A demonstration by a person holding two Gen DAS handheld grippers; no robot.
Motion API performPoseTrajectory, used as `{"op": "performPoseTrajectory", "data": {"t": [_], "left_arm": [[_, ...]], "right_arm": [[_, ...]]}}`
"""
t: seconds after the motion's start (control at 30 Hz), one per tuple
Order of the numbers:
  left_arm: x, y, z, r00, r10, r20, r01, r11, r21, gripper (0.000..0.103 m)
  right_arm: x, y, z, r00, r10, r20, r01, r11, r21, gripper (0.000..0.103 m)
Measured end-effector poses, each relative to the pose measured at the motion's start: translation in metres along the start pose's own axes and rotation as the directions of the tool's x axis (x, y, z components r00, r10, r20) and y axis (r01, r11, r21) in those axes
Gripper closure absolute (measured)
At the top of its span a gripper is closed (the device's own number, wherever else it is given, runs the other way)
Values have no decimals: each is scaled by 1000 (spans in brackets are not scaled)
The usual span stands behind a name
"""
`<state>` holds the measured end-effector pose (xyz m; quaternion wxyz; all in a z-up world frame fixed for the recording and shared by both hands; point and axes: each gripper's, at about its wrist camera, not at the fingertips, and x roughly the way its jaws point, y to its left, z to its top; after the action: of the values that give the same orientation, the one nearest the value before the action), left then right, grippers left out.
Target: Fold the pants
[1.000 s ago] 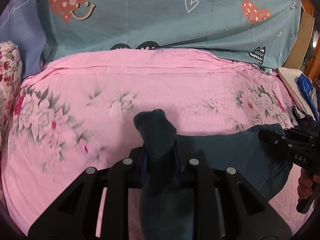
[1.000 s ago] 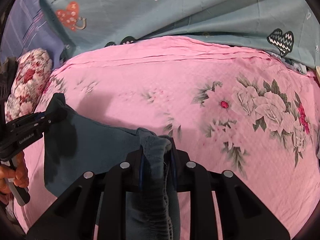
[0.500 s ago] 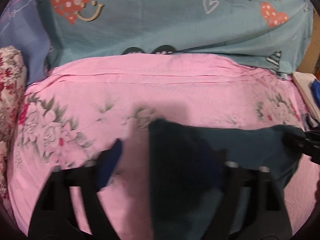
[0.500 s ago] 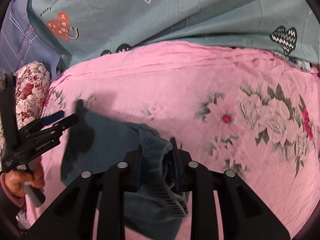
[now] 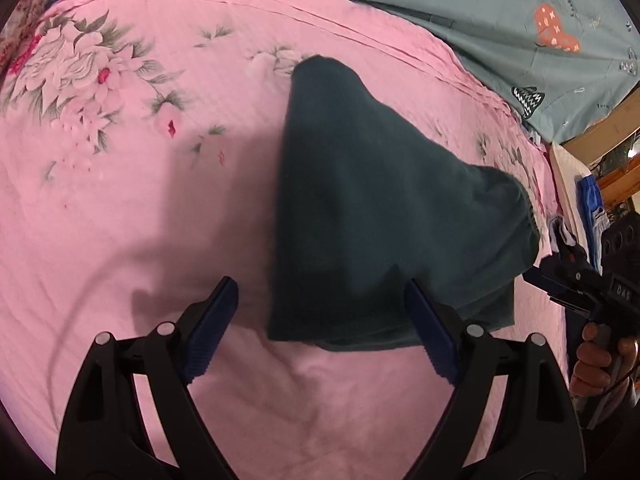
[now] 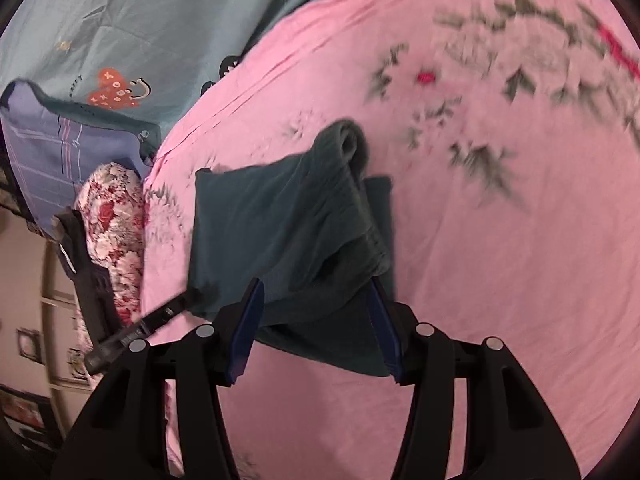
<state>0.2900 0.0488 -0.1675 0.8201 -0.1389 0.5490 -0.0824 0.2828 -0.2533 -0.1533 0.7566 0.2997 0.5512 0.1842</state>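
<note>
Pants (image 5: 372, 216) folded on pink sheet (image 5: 140, 208), left gripper (image 5: 324, 328) wide, right gripper (image 6: 316, 328) opening, seemingly off the cloth.

I read "Turn off worry" on the teal quilt (image 5: 520, 32), upper right, and "DAS" on the right gripper (image 5: 560, 276), right edge.

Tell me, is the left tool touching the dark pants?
Apart. The left wrist view shows the left tool spread wide, pink sheet visible between one pad and the pants; the other pad's edge is harder to judge.
</note>
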Motion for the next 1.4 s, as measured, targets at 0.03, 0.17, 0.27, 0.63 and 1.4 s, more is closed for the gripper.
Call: {"op": "performPoseTrajectory", "data": {"t": [0.03, 0.17, 0.27, 0.63, 1.4], "left_arm": [[1, -2, -2, 1000, 10, 1, -10, 1000, 8, 17], [2, -5, -1, 1000, -4, 1, 4, 1000, -7, 17], [1, -6, 1, 1000, -2, 3, 2, 1000, 3, 18], [-8, 11, -6, 997, -82, -3, 82, 996, -37, 41], [-3, 4, -4, 998, -70, 4, 70, 998, 3, 38]], "right_arm": [[5, 0, 0, 1000, 10, -3, -10, 1000, 22, 49], [21, -15, 3, 994, 112, -5, -108, 969, 220, 49], [24, -18, 5, 997, 71, 12, -72, 955, 289, 92], [-17, -1, -49, 994, 77, 76, -94, 960, 264, 101], [-12, 9, -28, 970, 174, 173, -223, 918, 328, 100]]}}
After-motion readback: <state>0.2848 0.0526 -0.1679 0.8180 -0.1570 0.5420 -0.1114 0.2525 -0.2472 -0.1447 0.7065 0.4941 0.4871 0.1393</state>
